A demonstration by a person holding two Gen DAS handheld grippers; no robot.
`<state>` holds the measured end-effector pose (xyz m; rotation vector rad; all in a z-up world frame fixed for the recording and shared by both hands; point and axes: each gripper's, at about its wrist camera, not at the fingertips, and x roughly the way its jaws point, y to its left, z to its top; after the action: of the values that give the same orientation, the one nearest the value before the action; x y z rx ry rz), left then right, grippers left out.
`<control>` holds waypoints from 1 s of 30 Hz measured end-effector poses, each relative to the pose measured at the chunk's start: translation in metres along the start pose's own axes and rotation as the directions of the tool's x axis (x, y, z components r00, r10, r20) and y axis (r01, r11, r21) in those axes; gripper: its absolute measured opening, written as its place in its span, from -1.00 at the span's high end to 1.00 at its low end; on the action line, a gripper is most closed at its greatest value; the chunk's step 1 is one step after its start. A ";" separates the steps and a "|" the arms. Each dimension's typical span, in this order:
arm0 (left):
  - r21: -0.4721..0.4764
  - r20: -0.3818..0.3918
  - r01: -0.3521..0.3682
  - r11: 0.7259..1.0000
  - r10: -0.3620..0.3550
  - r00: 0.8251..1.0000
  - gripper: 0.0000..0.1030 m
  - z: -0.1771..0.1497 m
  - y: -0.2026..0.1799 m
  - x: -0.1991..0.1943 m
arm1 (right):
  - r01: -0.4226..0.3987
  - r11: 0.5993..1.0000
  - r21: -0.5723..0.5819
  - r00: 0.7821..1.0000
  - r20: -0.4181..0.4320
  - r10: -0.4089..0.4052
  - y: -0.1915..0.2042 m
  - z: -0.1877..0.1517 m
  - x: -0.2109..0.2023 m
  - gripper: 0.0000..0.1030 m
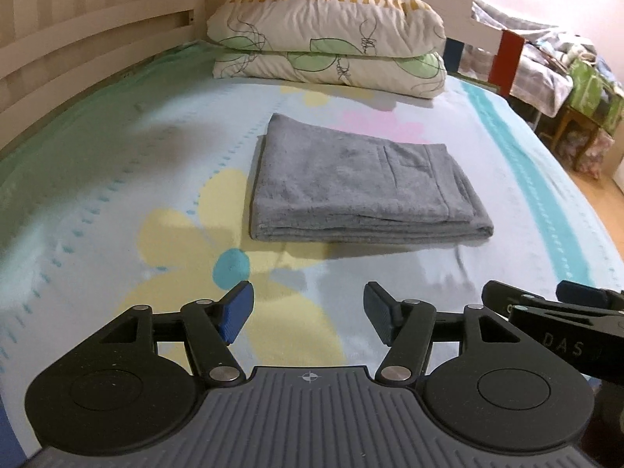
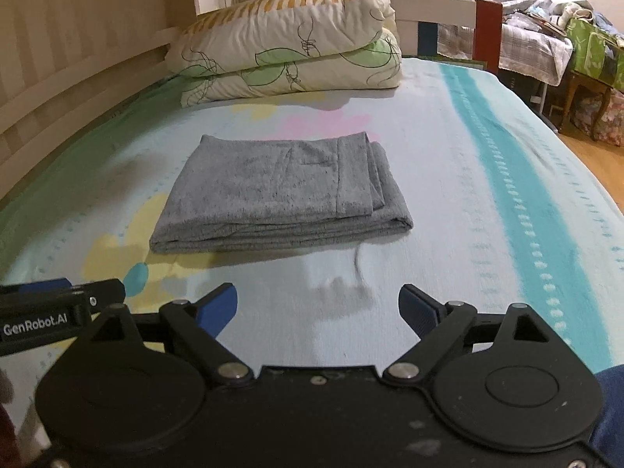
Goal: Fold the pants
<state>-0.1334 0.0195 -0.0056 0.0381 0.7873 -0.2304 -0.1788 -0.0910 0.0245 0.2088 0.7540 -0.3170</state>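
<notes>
The grey pants [image 1: 358, 183] lie folded into a flat rectangle on the bed, also seen in the right wrist view as the grey pants [image 2: 280, 195]. My left gripper [image 1: 308, 314] hovers short of their near edge, open, nothing between its blue pads. My right gripper [image 2: 318, 310] is likewise open and empty, apart from the pants on the near side. Each gripper shows at the edge of the other's view: the right gripper [image 1: 553, 312] at the right, the left gripper [image 2: 58, 304] at the left.
The bed sheet [image 1: 117, 195] is pale blue with flower prints and a teal stripe [image 2: 518, 179]. A folded quilt [image 1: 327, 46] sits at the head of the bed. A wooden rail [image 1: 78, 50] runs along the left. Furniture and bags [image 2: 585, 58] stand beyond the right edge.
</notes>
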 end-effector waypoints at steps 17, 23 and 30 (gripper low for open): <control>0.019 -0.040 0.014 1.000 -0.013 0.999 -0.18 -0.008 -0.009 0.007 | -0.014 1.000 0.021 1.000 -0.005 0.014 -0.004 0.003 0.004 -0.83; 0.021 -0.051 0.018 1.000 -0.017 0.999 -0.18 -0.007 -0.011 0.009 | -0.014 1.000 0.022 1.000 -0.004 0.014 -0.004 0.003 0.005 -0.83; 0.024 -0.062 0.035 0.999 -0.034 0.997 -0.18 -0.007 -0.013 0.010 | -0.015 1.000 0.025 1.000 -0.004 0.015 -0.004 0.006 0.006 -0.84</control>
<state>-0.1343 0.0054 -0.0165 0.0554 0.8474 -0.2728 -0.1719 -0.0981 0.0241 0.2388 0.7527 -0.3121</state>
